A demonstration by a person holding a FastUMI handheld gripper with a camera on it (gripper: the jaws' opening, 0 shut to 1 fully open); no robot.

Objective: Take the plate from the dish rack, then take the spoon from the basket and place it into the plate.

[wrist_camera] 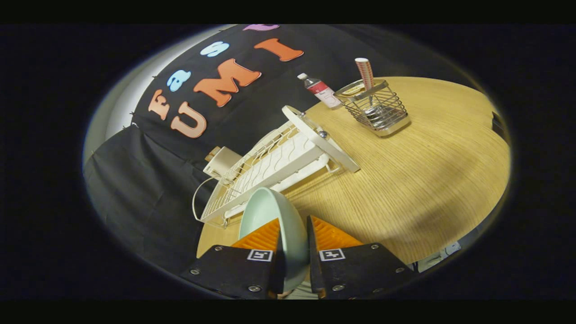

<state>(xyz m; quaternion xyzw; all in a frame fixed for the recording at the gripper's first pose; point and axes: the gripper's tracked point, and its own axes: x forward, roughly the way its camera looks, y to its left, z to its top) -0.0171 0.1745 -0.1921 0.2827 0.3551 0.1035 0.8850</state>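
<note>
Claw [294, 238] clamped on plate [274, 225] rim, apparently lifted beside dish rack [274, 166], bare wooden table [418, 180] ahead

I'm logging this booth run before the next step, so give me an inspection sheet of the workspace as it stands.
Surface: wooden table, bare grain ahead of the fingers.
Job's things: pale green plate held on edge between the fingers, out of the white dish rack just beyond it; wire basket farther off with the spoon standing in it, handle up.
Clutter: plastic bottle behind the basket, by the rack's far end.
Grippers: gripper shut on the plate, one finger on each face.
Cables: nothing seen.
Surroundings: black cloth wall behind the rack.
</note>
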